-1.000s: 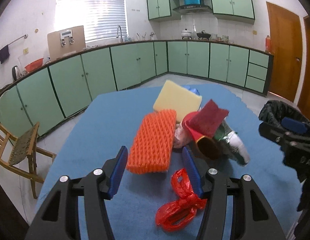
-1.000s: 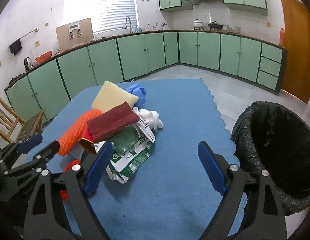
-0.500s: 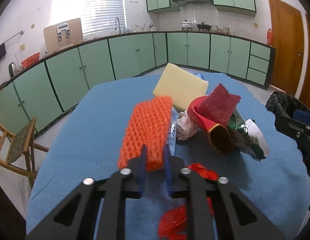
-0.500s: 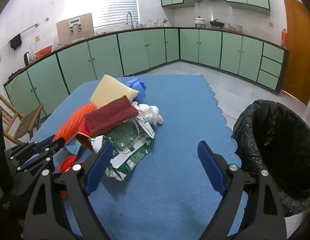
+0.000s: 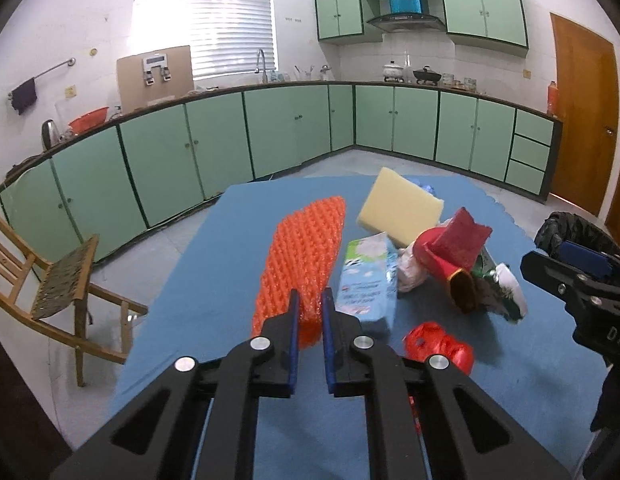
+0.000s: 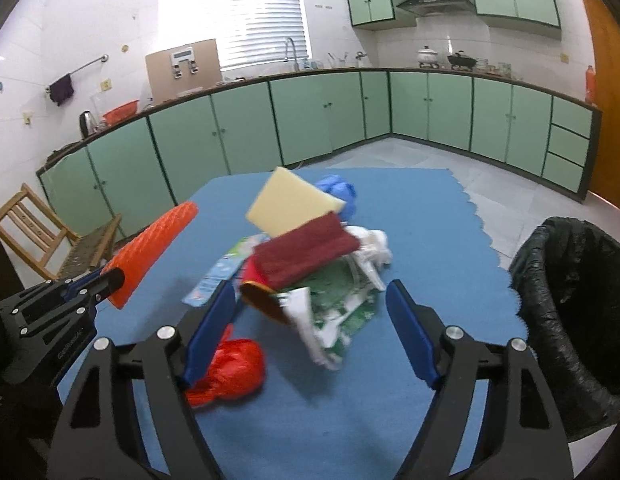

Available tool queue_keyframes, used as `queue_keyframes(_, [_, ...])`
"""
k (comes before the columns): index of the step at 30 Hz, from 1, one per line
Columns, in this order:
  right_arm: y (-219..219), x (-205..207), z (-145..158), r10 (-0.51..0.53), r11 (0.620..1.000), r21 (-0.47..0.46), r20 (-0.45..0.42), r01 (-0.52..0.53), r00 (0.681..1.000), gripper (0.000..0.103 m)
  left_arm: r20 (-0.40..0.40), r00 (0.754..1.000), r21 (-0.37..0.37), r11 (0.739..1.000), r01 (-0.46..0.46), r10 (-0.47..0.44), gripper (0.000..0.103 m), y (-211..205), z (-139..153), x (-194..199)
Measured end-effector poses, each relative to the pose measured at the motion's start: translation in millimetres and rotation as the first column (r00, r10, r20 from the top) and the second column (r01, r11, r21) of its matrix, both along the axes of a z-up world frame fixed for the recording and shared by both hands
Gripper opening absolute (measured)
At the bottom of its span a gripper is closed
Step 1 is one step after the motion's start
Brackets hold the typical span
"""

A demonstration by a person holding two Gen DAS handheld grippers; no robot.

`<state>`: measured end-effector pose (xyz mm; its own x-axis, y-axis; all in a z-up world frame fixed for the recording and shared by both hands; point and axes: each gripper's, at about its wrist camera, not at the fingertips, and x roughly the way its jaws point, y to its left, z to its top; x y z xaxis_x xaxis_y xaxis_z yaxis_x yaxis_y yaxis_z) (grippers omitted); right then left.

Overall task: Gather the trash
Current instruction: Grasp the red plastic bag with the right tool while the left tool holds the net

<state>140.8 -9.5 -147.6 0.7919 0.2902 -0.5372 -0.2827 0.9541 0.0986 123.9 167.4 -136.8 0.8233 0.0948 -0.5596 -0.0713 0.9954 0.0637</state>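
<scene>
My left gripper is shut on the near end of an orange foam net sleeve and holds it lifted off the blue table; the sleeve also shows in the right wrist view. A trash pile lies on the table: a yellow sponge, a dark red cloth, a green and white carton, a light blue packet, a red plastic bag. My right gripper is open and empty, above the pile's near side. A black-lined trash bin stands at the right.
The blue table cover has a scalloped right edge beside the bin. A wooden chair stands left of the table. Green kitchen cabinets line the far walls. A blue plastic bag lies behind the sponge.
My left gripper closed on the orange net sleeve and lifted it away from the pile, uncovering the light blue packet. My right gripper moved closer over the pile, still open.
</scene>
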Motion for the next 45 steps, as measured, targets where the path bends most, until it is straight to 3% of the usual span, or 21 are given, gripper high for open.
queue_keyframes(13, [44.2,-22.7,-13.1,0.093,0.996,-0.007,-0.039,-0.093,0.995,0.062,-0.028,0.999,0.015,0.999,-0.033,0.033,0.01,20.5,0.8,-46.9])
queue_keyframes(22, [62.1,-17.1,-47.9,0.095,0.991,-0.081,-0.101,-0.104,0.99,0.059,-0.102,0.993,-0.018,0.998,-0.056,0.054,0.01,30.1,-32.3,-48.5])
queue_keyframes(31, [65.6,-5.8,-62.3,0.101,0.988,-0.104,-0.145,-0.117,0.984,0.059,-0.116,0.992,-0.051,0.997,-0.062,0.056,0.01,34.5,-38.2,-44.9])
queue_keyframes(40, [68.4,-5.8,-57.6,0.179,0.98,-0.052,-0.184,-0.191,0.966,0.036,-0.117,0.992,-0.061,0.996,-0.062,0.055,0.01,33.6,-36.1,-43.0])
queue_keyframes(45, [66.5,-15.4,-41.8,0.202,0.976,-0.051,-0.148,-0.211,0.968,0.032,-0.097,0.994,-0.056,0.997,-0.053,0.047,0.01,28.5,-27.9,-43.9])
